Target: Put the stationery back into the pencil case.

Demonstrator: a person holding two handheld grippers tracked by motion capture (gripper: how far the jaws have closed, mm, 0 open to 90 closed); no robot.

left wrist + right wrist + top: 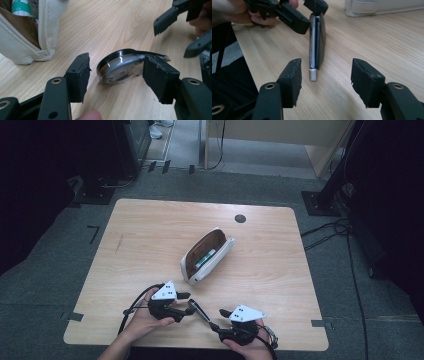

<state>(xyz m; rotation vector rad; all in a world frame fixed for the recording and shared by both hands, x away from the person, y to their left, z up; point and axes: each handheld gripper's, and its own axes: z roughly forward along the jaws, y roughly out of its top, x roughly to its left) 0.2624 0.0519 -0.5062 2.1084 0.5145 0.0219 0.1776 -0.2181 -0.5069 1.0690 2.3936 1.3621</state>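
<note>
Tongs (191, 301) above pale wooden table (150, 230)

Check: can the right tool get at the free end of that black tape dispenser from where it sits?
Probably yes. The right tool stands open, facing the black tape dispenser, with bare table between. The left tool grips only the far end, so the metal tip is free.

- This looks like a lab room for recording.
- A small wooden table (150, 220) stands alone on grey carpet (50, 285).
- Black stands (320, 200) and cables (325, 230) sit around it.
</note>
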